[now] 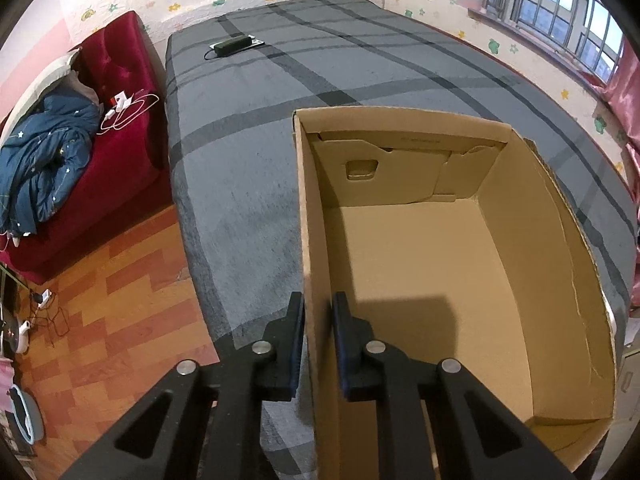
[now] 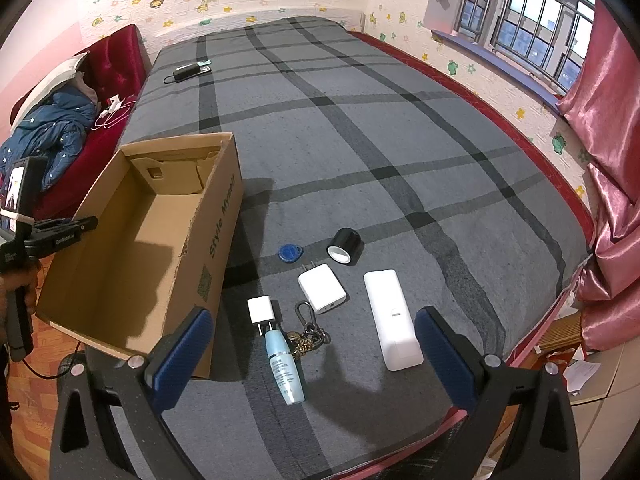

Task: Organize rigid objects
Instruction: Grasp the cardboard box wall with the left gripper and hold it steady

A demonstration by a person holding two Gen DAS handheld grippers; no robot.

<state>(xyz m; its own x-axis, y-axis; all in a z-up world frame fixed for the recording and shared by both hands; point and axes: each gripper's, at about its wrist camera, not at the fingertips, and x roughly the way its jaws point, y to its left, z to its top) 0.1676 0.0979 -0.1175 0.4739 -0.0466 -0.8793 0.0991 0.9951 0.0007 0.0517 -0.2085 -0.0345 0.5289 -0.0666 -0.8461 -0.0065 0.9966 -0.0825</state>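
An open, empty cardboard box (image 1: pixel 420 264) lies on the grey plaid bed (image 1: pixel 248 168). My left gripper (image 1: pixel 318 300) is shut on the box's left wall, one finger outside and one inside. The right wrist view shows that same box (image 2: pixel 140 240), with the left gripper (image 2: pixel 86 224) clamped on its rim and a hand holding the handle. My right gripper (image 2: pixel 314 316) stands open above a group of small items: a pale blue bottle (image 2: pixel 284 364), a small white plug (image 2: pixel 260 312), a keychain (image 2: pixel 308 332), a white charger (image 2: pixel 322 288), a long white case (image 2: pixel 394 320), a blue key fob (image 2: pixel 286 252) and a black tape roll (image 2: pixel 344 246).
A black adapter (image 2: pixel 190 71) lies at the bed's far end. A red sofa (image 1: pixel 120 148) with a blue jacket (image 1: pixel 44 152) and white cables stands to the left, across the wooden floor (image 1: pixel 120 300). Pink curtains (image 2: pixel 612 200) hang at the right, beside the bed's edge.
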